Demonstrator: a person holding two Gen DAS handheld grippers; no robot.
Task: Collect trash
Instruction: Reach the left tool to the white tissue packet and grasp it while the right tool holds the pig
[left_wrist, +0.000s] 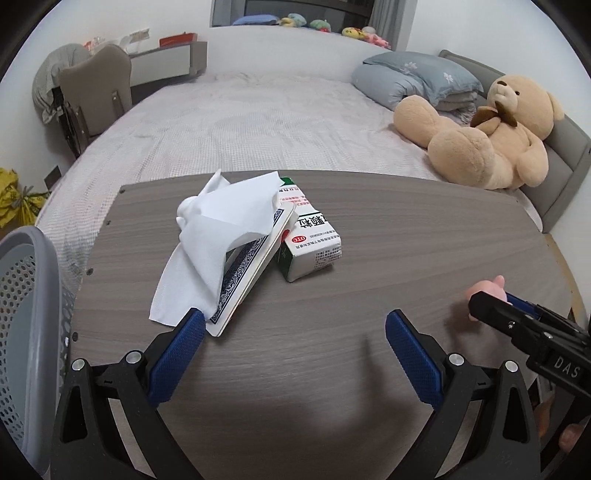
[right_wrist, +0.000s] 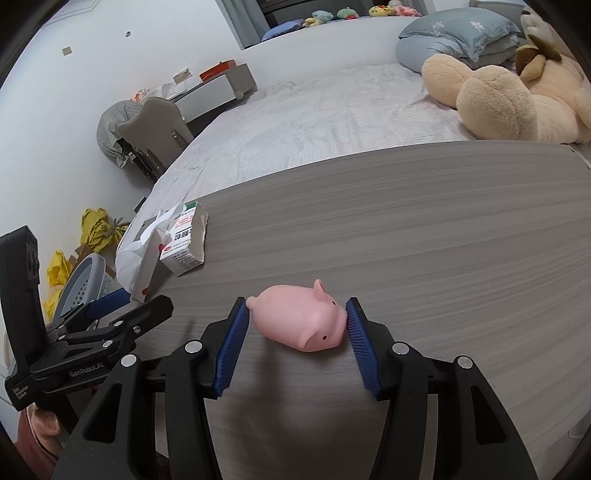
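Trash lies uncollected in the left wrist view: a white tissue (left_wrist: 218, 236) is draped over a blue-backed card box (left_wrist: 251, 273), which leans against a green-and-white medicine carton (left_wrist: 314, 240), all bunched at the middle of the wooden surface (left_wrist: 424, 240). The left gripper (left_wrist: 295, 325) has its fingers (left_wrist: 177, 358) spread wide with nothing between them, the left tip just touching the near corner of the tissue. At the left edge stands a grey perforated basket (left_wrist: 29, 295); only its rim and wall show, so what is in it cannot be told. At the far right, the right gripper (left_wrist: 495, 302) reaches toward a pink toy pig (left_wrist: 485, 290).

In the right wrist view, the pig (right_wrist: 299, 321) lies on its side on the surface (right_wrist: 443, 240) between the right gripper's (right_wrist: 297, 317) fingers (right_wrist: 232, 347), which stand narrowed around it; the right pad meets its snout and the left pad sits at its tail, so the grasp looks nearly closed or just closed. The carton (right_wrist: 184, 240) and tissue (right_wrist: 136, 254) sit far left, with the basket (right_wrist: 81, 288) beyond the surface edge, its inside hidden.

Judged from this, the task seems early: three items and possibly the pig remain to be binned.
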